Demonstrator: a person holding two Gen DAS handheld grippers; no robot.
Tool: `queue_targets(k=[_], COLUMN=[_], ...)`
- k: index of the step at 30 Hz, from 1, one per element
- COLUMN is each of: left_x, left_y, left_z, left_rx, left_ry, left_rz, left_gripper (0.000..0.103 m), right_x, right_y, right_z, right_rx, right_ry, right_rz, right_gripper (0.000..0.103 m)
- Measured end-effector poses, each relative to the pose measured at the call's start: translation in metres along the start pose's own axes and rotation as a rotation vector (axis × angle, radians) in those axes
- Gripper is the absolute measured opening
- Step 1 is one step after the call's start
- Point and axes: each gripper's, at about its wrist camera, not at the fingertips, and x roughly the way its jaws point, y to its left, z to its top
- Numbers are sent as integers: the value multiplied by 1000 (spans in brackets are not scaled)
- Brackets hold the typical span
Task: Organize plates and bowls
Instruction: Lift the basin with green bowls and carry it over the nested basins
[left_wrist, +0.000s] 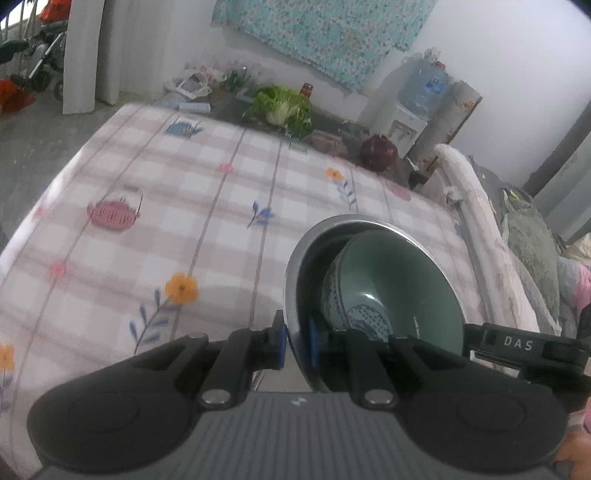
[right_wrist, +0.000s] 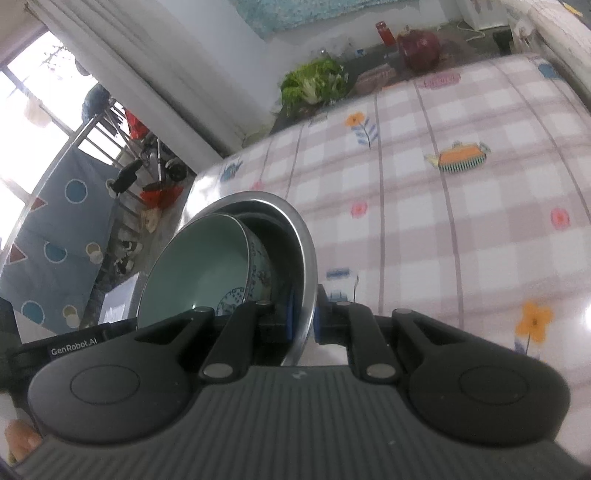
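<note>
Checked cloth on the counter (left_wrist: 184, 206) lies bare across its whole middle, open room to pass. Far edge is blocked: leafy greens (left_wrist: 282, 107), a dark red jar (left_wrist: 378, 152), clutter behind. A bedding roll (left_wrist: 480, 221) lines one long edge.

Daylight's soft and kinda flat for us here. In the right wrist view the window (right_wrist: 33, 122) on the left is totally blown out, pure white glare. We get a faint shadow on the checked cloth (left_wrist: 184, 221) in the left wrist view, plus a small highlight inside the green bowl (left_wrist: 391, 280). Heavy fisheye bend at the edges, dark corners. The cloth's edges look smeared, and the far clutter is soft and noisy.
</note>
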Motion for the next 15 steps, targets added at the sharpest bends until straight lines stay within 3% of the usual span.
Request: queue_targets(k=[9,15], left_x=[-1,9], left_y=[11,12], left_z=[-47,-64], left_rx=[1,19], left_ry=[48,80], left_rz=[18,27], left_gripper=[11,12], right_x=[-4,0], right_y=[-8,-18], right_z=[-58,-76], right_rx=[14,26], right_ry=[43,67], right_rz=[-6,-29], right_gripper=[10,11])
